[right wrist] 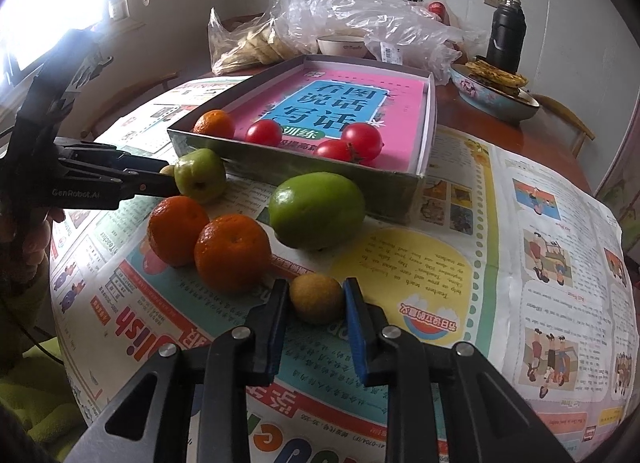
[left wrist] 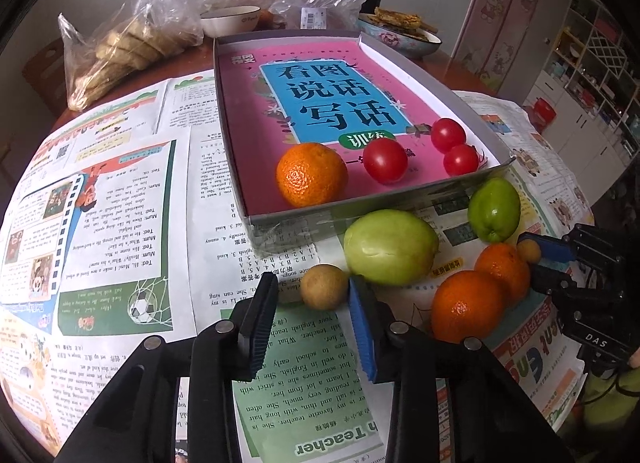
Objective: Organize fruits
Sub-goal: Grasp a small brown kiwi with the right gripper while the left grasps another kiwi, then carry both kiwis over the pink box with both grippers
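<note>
A grey box tray (left wrist: 362,205) (right wrist: 296,167) lined with a pink book holds one orange (left wrist: 311,174) (right wrist: 214,123) and three tomatoes (left wrist: 385,160) (right wrist: 263,132). On the newspaper lie a big green fruit (left wrist: 390,247) (right wrist: 317,210), a small green fruit (left wrist: 494,210) (right wrist: 200,175), two oranges (left wrist: 466,306) (right wrist: 232,253) and two small brown fruits. My left gripper (left wrist: 314,289) (right wrist: 170,179) is open, fingers either side of one brown fruit (left wrist: 324,286). My right gripper (right wrist: 316,297) (left wrist: 534,259) is open around the other brown fruit (right wrist: 316,299) (left wrist: 528,251).
At the back of the round table stand a plastic bag of buns (left wrist: 128,51), a white bowl (left wrist: 230,21), a patterned bowl of pancakes (right wrist: 494,93) and a black flask (right wrist: 505,33). Newspaper covers the table. Shelving stands at the right (left wrist: 592,63).
</note>
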A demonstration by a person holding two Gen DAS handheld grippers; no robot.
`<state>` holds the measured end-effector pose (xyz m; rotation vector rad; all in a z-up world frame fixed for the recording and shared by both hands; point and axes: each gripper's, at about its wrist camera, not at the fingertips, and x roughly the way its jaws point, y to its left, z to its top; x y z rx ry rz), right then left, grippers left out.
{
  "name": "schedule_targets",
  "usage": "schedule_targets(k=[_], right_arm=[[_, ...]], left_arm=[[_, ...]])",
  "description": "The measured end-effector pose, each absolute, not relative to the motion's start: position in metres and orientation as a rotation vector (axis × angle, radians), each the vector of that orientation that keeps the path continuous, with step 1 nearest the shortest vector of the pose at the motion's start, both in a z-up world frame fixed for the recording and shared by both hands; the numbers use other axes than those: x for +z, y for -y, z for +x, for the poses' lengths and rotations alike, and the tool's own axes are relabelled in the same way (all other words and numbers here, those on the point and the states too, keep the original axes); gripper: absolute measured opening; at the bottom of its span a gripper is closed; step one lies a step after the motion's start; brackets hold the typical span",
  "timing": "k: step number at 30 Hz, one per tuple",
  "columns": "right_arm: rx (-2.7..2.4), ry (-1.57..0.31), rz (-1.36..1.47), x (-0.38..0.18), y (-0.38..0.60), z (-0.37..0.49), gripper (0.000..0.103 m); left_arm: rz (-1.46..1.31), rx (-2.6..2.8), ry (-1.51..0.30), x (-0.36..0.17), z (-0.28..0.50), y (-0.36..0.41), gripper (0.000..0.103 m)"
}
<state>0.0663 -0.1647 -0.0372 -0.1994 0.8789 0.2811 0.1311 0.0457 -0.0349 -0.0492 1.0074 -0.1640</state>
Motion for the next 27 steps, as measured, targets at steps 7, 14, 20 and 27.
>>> schedule_targets(k=[7, 14, 20, 27], right_arm=[[0.275, -0.879, -0.194, -0.037, 0.165, 0.067, 0.028], [0.268, -0.881, -0.185, -0.037, 0.167, 0.068, 0.028], [0.268, -0.881, -0.183, -0.037, 0.167, 0.069, 0.028], [0.259, -0.872, -0.168, -0.033, 0.172, 0.069, 0.028]], left_arm=[[-0.047, -0.201, -0.995, -0.035, 0.133, -0.046, 0.024], [-0.049, -0.202, -0.995, -0.034, 0.131, -0.047, 0.024], [-0.077, -0.197, -0.988, -0.030, 0.125, -0.050, 0.024], [-0.090, -0.181, -0.967, -0.020, 0.118, -0.055, 0.024]])
